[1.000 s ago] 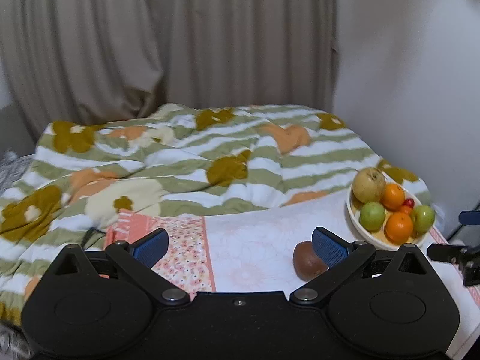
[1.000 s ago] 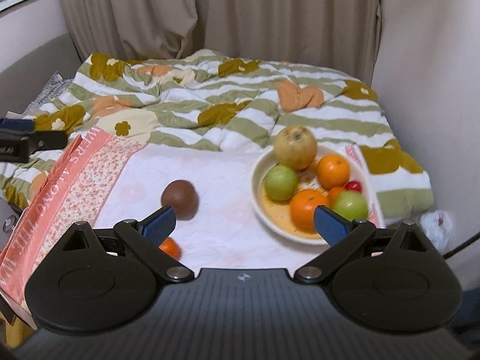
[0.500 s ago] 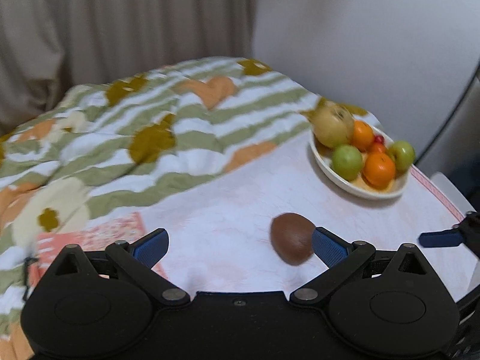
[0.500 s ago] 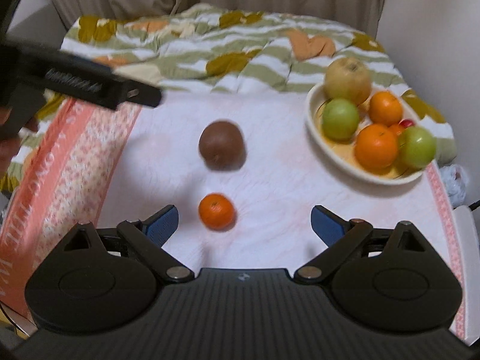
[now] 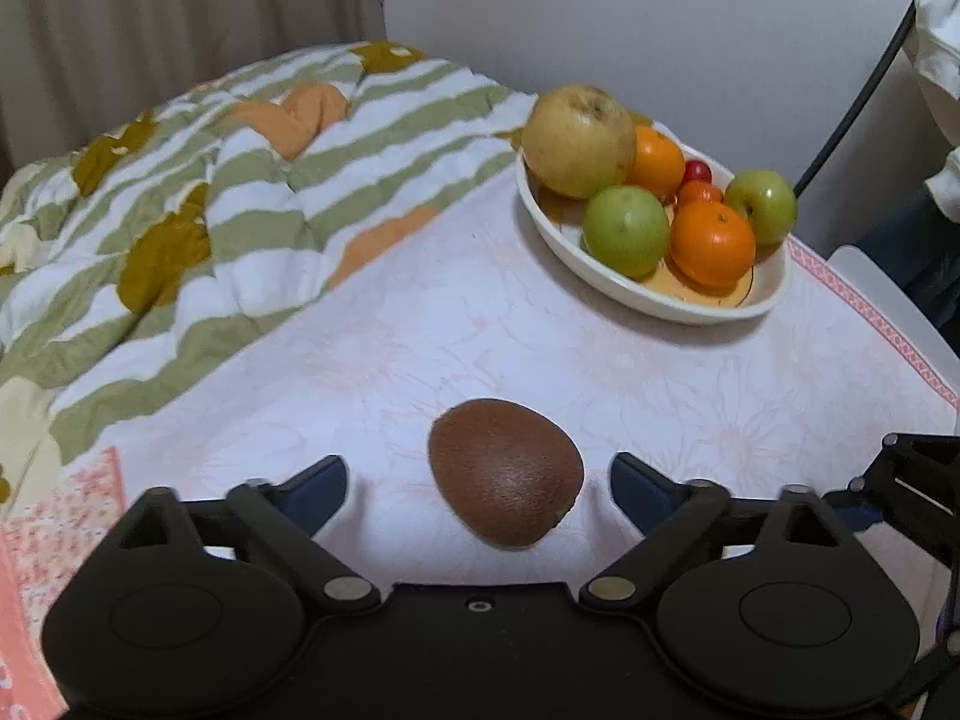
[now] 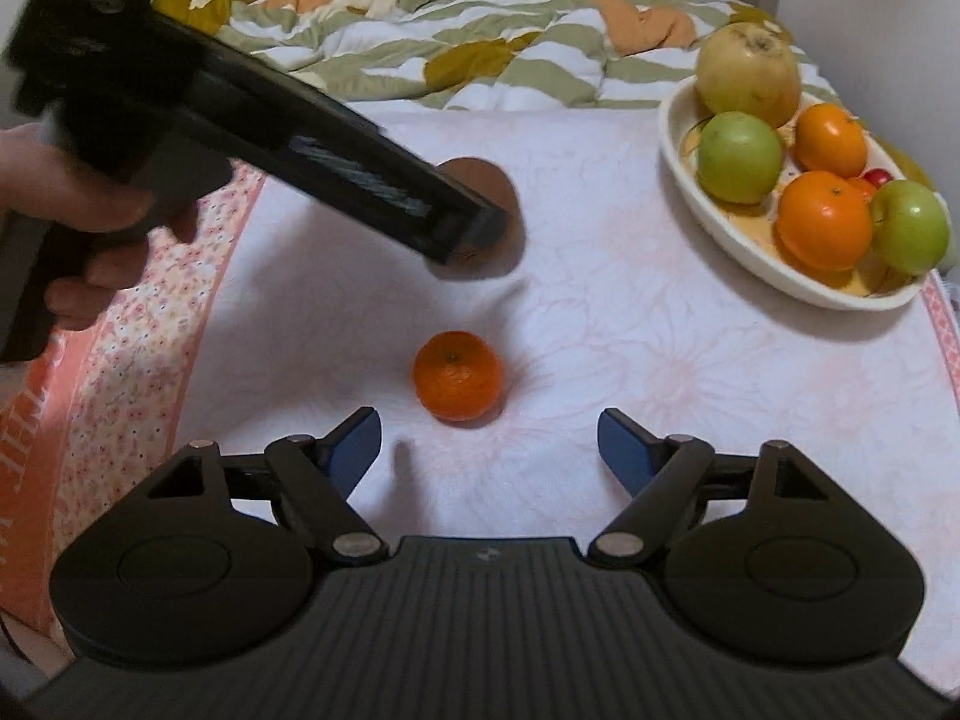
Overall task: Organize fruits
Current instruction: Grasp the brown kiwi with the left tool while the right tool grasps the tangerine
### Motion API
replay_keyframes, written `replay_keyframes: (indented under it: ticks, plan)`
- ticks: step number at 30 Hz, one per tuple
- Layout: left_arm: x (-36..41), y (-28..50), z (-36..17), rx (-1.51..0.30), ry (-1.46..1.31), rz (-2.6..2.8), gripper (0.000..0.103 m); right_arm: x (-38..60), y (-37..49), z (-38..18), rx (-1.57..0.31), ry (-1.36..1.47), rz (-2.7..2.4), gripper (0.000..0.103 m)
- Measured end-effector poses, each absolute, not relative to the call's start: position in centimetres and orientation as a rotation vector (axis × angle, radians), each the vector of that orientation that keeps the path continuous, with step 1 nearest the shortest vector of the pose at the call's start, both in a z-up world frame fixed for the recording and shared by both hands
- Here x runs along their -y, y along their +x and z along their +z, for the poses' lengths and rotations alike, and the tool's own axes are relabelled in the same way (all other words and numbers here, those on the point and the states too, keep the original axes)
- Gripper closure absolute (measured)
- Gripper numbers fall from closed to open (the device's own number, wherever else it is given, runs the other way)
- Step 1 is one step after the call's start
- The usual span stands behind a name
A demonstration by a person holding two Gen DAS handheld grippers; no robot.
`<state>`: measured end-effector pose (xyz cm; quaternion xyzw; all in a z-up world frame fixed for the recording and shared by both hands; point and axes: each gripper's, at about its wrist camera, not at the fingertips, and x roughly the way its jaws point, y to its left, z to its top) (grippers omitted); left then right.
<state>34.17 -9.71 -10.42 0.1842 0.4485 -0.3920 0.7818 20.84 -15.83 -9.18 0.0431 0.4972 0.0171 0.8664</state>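
Note:
A brown kiwi (image 5: 506,471) lies on the white floral cloth, between the open jaws of my left gripper (image 5: 479,486), which does not touch it. In the right wrist view the left gripper hides most of the kiwi (image 6: 501,189). A small orange mandarin (image 6: 457,375) lies just ahead of my open, empty right gripper (image 6: 489,450). A white bowl (image 5: 624,288) at the right holds a yellow pear, two green apples, oranges and a small red fruit; it also shows in the right wrist view (image 6: 750,258).
A striped flowered quilt (image 5: 240,180) is bunched behind the cloth. A pink flowered runner (image 6: 120,330) edges the cloth on the left. The cloth's pink border (image 5: 870,324) and the table edge lie right of the bowl. Curtain and wall stand behind.
Both grippers have moved forward and down. The left gripper now straddles the kiwi. The right gripper has closed in on the mandarin.

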Motion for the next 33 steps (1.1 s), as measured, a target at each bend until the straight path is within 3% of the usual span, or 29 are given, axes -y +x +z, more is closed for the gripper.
replay_keyframes:
  ticks: [6, 9, 12, 26, 29, 31, 33]
  plan:
    - [10.7, 34.3, -11.4, -0.99, 0.401, -0.861, 0.02, 15.5, 21.1, -9.8, -1.052, 0.075, 0.054, 0.018]
    - [10.9, 34.4, -11.9, -1.001, 0.407, -0.858, 0.032, 15.4, 21.3, -9.9, -1.051, 0.071, 0.058, 0.018]
    - [10.8, 34.5, -12.0, -1.004, 0.381, -0.867, 0.037, 15.4, 21.3, -10.0, -1.051, 0.07, 0.064, 0.021]
    - [7.2, 34.7, -11.8, -1.021, 0.358, -0.786, 0.038, 14.6, 22.8, -10.3, -1.043, 0.035, 0.077, 0.036]
    - [6.2, 34.3, -11.8, -1.027, 0.338, -0.77, 0.038, 14.5, 22.8, -10.3, -1.038, 0.029, 0.077, 0.041]
    - [5.6, 34.1, -11.8, -1.029, 0.328, -0.761, 0.038, 14.4, 22.7, -10.4, -1.039, 0.024, 0.076, 0.051]
    - [5.3, 33.8, -11.8, -1.027, 0.326, -0.755, 0.038, 14.4, 22.7, -10.4, -1.038, 0.019, 0.075, 0.051]
